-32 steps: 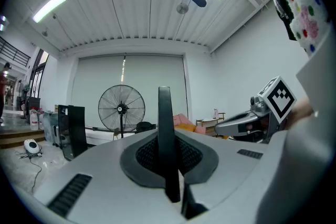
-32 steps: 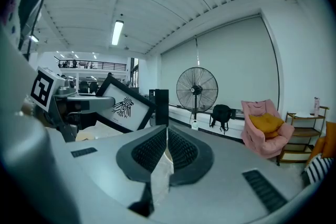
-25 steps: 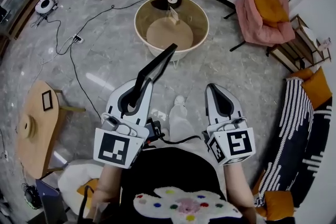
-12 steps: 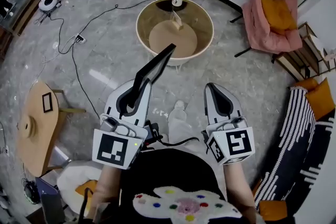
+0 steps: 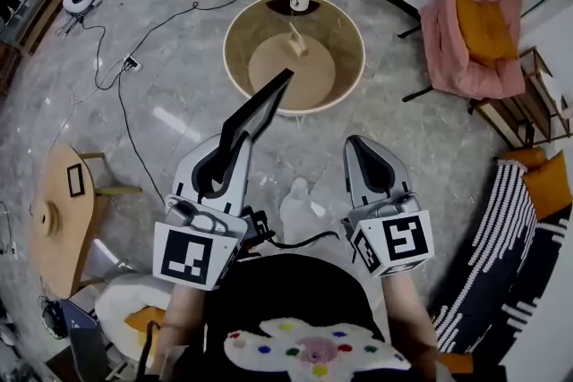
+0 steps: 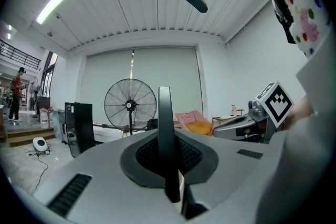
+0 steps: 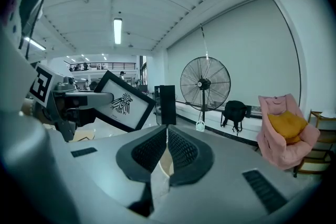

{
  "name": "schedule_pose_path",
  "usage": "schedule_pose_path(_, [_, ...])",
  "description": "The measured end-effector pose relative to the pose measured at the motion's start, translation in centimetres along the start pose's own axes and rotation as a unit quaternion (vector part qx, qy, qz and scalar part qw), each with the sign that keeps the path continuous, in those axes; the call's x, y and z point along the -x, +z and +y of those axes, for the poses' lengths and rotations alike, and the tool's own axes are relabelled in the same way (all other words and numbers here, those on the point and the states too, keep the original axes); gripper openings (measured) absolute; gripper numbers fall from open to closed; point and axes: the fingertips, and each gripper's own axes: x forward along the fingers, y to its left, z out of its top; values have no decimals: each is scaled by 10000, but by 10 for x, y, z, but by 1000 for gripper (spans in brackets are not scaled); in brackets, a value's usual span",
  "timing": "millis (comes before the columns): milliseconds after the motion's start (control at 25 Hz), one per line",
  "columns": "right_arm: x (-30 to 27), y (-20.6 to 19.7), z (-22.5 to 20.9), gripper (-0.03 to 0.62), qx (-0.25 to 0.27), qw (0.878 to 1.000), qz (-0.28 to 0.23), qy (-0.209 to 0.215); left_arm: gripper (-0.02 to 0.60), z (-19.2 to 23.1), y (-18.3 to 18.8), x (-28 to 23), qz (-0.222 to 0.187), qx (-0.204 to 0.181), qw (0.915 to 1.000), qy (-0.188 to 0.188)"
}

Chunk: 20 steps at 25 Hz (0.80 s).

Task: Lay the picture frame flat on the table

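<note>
The floor [image 5: 179, 94] fills most of my downward view, and on it ahead of me stands the round table [image 5: 354, 31]. It is well apart from my tongs. Its raised rim rings a tan top that is bare except for a small pale thing [image 5: 296, 40] near the far side, which I cannot make out. I judge that bare part to be where the frame should end up lying.

The frame [image 5: 260, 107] is not on the table. It hangs in the air between me and the table, sticking up and forward at a tilt. Seen from the right tongs' view, its white face with a black bird print [image 7: 124, 102] turns toward my right side.

My left tongs [image 5: 235, 148] grip the frame by its lower edge, and in their own view it runs edge-on between the jaws. I think I hold it this way to keep the face clear and leave the far edge free to touch down first.

My right tongs [image 5: 360, 148] are clenched on nothing, their jaws meeting. I hold them level beside the left, probably as a spare to steady the frame.
</note>
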Motion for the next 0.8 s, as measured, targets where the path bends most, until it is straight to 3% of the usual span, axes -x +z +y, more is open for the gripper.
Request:
schedule_pose_path(320, [-42,11,-41,35,43,9996,30,277,28,11,5,-52,96,-137,9995,254])
schedule_pose_path(440, [-54,15,-54,35,60,9992,38,386,28,12,13,-69,-62,-193,9993,329])
schedule_pose_path(720, [-71,23,-72,35,60,9986,18,521,28,14,8,-87,219,-43,9985,501])
schedule_pose_path(800, [-73,23,-73,35,59,9985,29,550,28,14,12,-91,125,-39,9986,509])
